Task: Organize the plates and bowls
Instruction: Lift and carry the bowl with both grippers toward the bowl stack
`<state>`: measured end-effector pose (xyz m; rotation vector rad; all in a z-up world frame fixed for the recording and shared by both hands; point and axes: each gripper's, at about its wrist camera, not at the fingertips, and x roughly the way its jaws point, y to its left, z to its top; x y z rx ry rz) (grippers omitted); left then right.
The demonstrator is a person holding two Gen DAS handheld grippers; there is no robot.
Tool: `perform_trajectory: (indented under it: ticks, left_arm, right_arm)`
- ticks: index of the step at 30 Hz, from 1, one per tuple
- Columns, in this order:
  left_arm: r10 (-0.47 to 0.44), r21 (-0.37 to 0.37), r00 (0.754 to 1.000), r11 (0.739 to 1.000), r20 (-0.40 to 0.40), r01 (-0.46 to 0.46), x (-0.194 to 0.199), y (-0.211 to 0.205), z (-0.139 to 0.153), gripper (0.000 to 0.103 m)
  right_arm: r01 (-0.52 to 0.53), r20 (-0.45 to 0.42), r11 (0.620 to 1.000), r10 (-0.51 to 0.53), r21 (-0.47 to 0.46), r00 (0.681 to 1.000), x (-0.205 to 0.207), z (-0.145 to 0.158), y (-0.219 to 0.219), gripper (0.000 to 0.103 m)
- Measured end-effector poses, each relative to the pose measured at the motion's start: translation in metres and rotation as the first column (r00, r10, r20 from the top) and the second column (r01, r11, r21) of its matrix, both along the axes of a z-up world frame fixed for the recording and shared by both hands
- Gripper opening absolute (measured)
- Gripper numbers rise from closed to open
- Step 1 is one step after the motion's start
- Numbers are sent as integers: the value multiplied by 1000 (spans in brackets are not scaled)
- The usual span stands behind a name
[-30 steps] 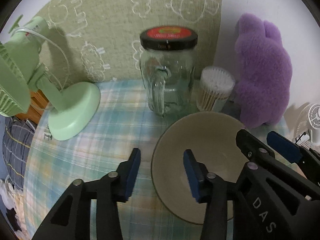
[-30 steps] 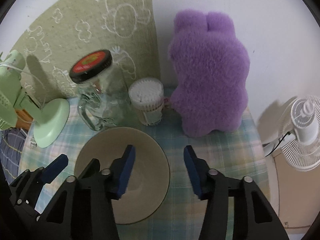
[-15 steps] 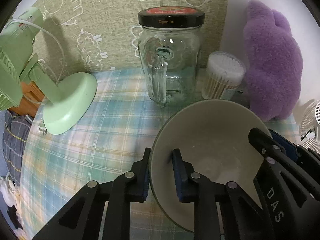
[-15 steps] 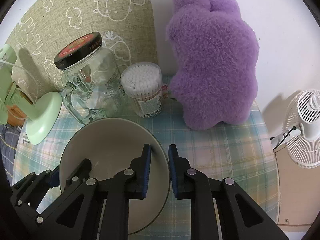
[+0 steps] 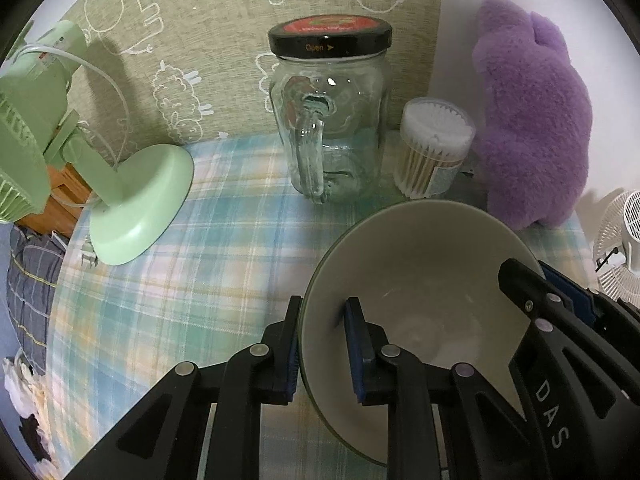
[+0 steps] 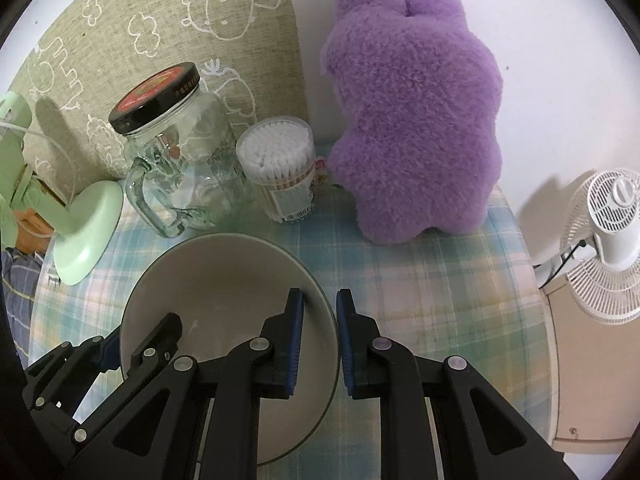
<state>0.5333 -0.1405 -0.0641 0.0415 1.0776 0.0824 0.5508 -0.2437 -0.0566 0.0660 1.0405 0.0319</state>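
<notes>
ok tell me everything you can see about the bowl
The bowl is round, wide and shallow, smooth like glazed ceramic, beige inside with a darker outer wall, and empty. It sits over the plaid tablecloth, in front of the glass jar and cotton swab tub. The left gripper pinches its left rim and the right gripper its right rim, one finger inside, one outside.

My left gripper (image 5: 322, 344) is clamped over the bowl's (image 5: 420, 276) left rim, one blue pad outside the wall, one inside. My right gripper (image 6: 320, 336) pinches the opposite rim the same way. Both point forward, angled down toward the table.
</notes>
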Motion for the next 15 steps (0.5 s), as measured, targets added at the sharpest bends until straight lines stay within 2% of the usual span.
perform_trajectory:
  ticks: [8,15]
  left_arm:
    - [13,11,999,1000,31,-13,-19,5,23,18]
    - [24,5,998,1000,64,-25,-40,12,51,18]
  right_arm:
    - [0,8,1000,0,18,1000,-18,19,2,20]
    - [-9,40,1000,8,21,999,-38,49,6,20]
